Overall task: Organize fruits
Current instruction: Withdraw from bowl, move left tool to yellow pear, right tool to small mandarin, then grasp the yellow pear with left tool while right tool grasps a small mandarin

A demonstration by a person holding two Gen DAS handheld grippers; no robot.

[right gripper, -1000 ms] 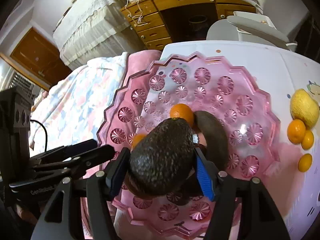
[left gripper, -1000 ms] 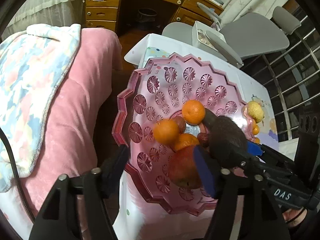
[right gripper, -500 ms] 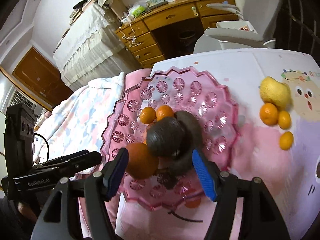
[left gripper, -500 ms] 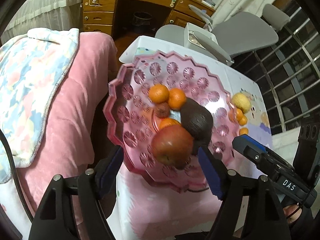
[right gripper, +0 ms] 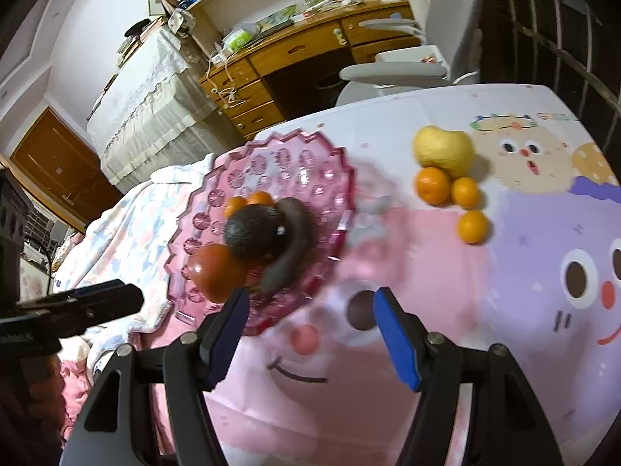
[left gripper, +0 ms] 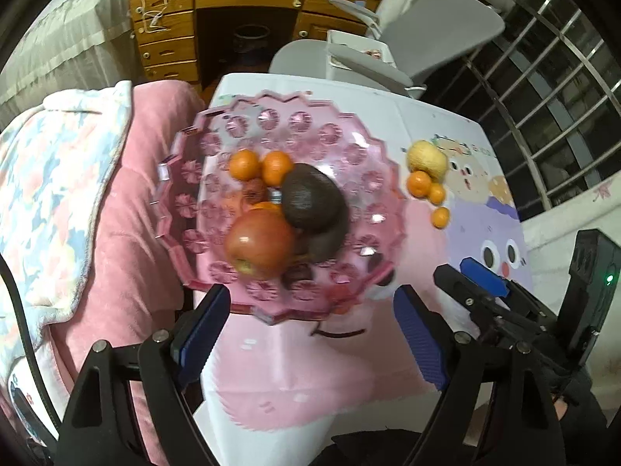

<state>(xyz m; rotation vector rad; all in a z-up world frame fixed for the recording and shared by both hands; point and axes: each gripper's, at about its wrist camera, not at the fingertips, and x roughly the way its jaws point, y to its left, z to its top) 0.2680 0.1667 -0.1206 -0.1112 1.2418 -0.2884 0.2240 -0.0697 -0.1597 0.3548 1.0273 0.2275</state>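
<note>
A pink glass plate (left gripper: 302, 120) (right gripper: 279, 155) sits at the left edge of the table. It holds a red apple (left gripper: 256, 244) (right gripper: 217, 272), two dark avocados (left gripper: 310, 198) (right gripper: 252, 233) and two small oranges (left gripper: 244, 163). My left gripper (left gripper: 310, 310) hangs above the plate's near rim, its jaws opening with nothing between them. My right gripper (right gripper: 310, 310) is open and empty over the cartoon tablecloth (right gripper: 543, 233), just right of the plate. A yellow fruit (left gripper: 427, 159) (right gripper: 444, 151) and three small oranges (left gripper: 419, 184) (right gripper: 432, 185) lie on the cloth to the right.
A pink blanket (left gripper: 128, 233) with a flowered quilt (left gripper: 46, 194) lies left of the table. Beyond the table's far edge stand a grey chair (left gripper: 427, 31) and a wooden desk (left gripper: 233, 0). Window bars (left gripper: 543, 97) run along the right.
Both grippers have drawn back and up from the plate. The right one let go of an avocado, the left one let go of the apple; both fruits now lie on the plate.
</note>
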